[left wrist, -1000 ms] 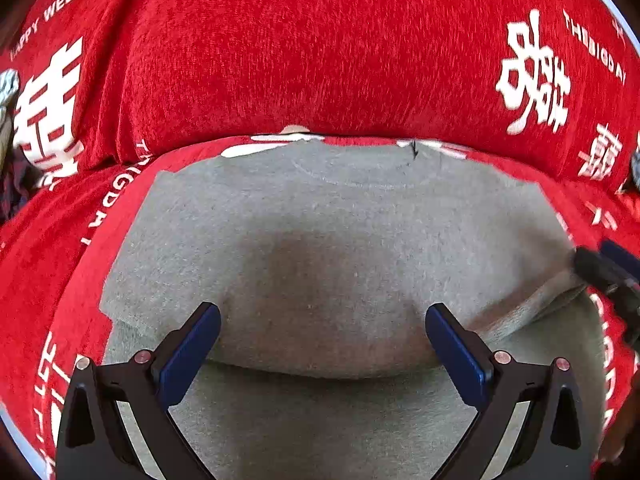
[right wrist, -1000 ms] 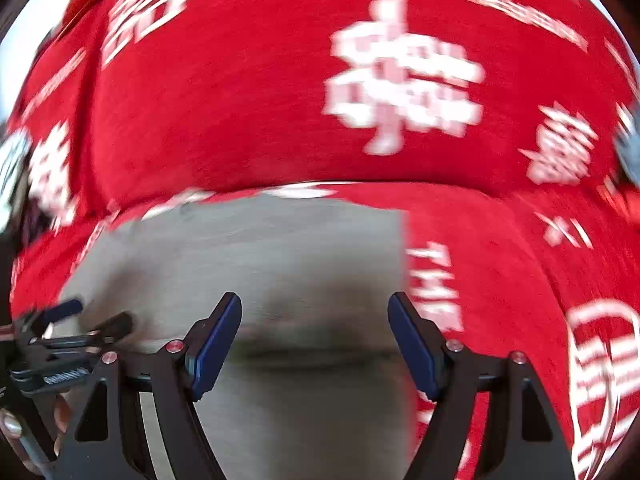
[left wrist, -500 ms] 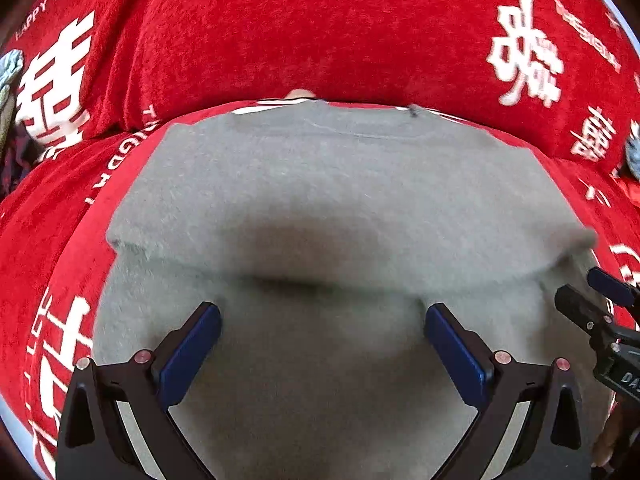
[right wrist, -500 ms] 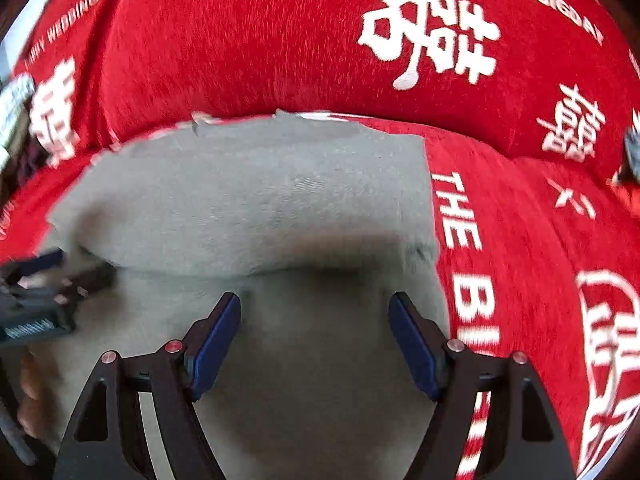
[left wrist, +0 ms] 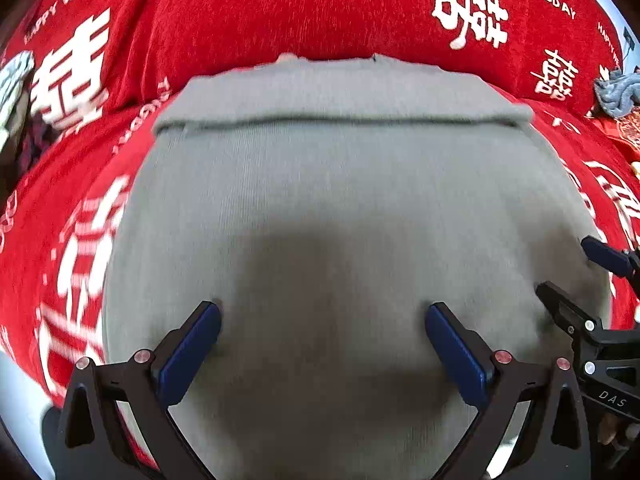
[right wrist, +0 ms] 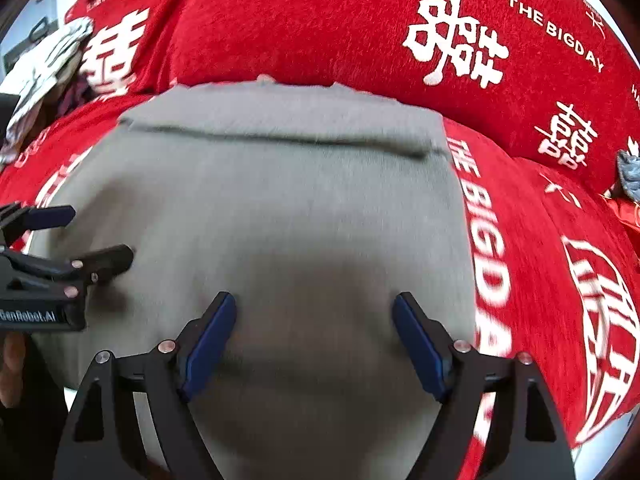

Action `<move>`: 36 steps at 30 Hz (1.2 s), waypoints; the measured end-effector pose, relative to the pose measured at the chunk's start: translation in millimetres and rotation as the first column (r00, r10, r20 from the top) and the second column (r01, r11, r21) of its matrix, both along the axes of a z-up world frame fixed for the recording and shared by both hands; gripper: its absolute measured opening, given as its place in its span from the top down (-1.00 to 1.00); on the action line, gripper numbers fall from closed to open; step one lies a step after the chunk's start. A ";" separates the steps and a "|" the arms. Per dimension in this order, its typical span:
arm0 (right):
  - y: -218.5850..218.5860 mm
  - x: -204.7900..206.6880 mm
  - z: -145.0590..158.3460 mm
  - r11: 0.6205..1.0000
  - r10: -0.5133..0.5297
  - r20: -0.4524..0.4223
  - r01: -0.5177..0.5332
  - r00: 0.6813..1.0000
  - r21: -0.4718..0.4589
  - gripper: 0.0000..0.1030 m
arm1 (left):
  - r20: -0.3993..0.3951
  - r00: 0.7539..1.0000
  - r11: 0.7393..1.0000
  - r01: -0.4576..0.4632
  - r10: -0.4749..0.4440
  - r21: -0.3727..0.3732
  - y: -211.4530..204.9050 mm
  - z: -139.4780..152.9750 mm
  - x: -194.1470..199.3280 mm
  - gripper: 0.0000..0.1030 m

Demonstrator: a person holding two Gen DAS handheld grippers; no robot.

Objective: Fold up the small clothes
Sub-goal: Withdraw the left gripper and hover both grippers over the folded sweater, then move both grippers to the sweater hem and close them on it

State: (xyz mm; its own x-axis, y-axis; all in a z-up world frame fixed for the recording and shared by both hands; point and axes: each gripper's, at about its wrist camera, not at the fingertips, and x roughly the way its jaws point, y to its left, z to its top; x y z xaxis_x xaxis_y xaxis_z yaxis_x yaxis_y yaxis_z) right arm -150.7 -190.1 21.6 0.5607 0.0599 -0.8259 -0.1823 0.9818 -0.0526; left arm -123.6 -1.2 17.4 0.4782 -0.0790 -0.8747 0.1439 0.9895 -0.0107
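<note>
A grey garment [left wrist: 344, 184] lies flat on a red cover [left wrist: 280, 8] printed with white characters, its far end folded over into a band that nearly meets the raised red back. Both the left gripper [left wrist: 322, 322] and the right gripper [right wrist: 314, 316] hang over it with jaws spread wide and nothing between the blue pads; the right's jaws have just been opening. A crumpled grey-blue cloth [left wrist: 616, 94] sits far right, and patterned fabric [right wrist: 48, 68] far left, both clear of the garment.
</note>
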 end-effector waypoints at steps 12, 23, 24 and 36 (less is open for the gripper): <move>1.8 -43.2 -1.3 0.999 0.018 -0.090 -0.021 0.996 -0.029 -0.84 | 0.042 0.998 0.999 0.041 -0.042 0.011 5.7 0.7 -44.6 -1.00; 63.9 -45.6 -25.0 0.958 0.206 -0.088 -0.219 0.975 -0.186 -0.99 | 0.035 0.997 0.996 0.060 -0.062 0.062 -3.1 -8.7 -52.8 -1.00; 62.8 -48.5 -26.0 0.955 0.215 -0.083 -0.227 0.973 -0.192 -0.99 | 0.035 0.998 0.997 0.054 -0.056 0.054 -2.0 -9.1 -53.4 -1.00; 15.4 -59.8 -8.2 0.991 0.091 -0.079 -0.098 0.993 -0.088 -0.99 | 0.001 1.000 1.000 0.018 -0.018 -0.002 12.5 -4.4 -55.8 -1.00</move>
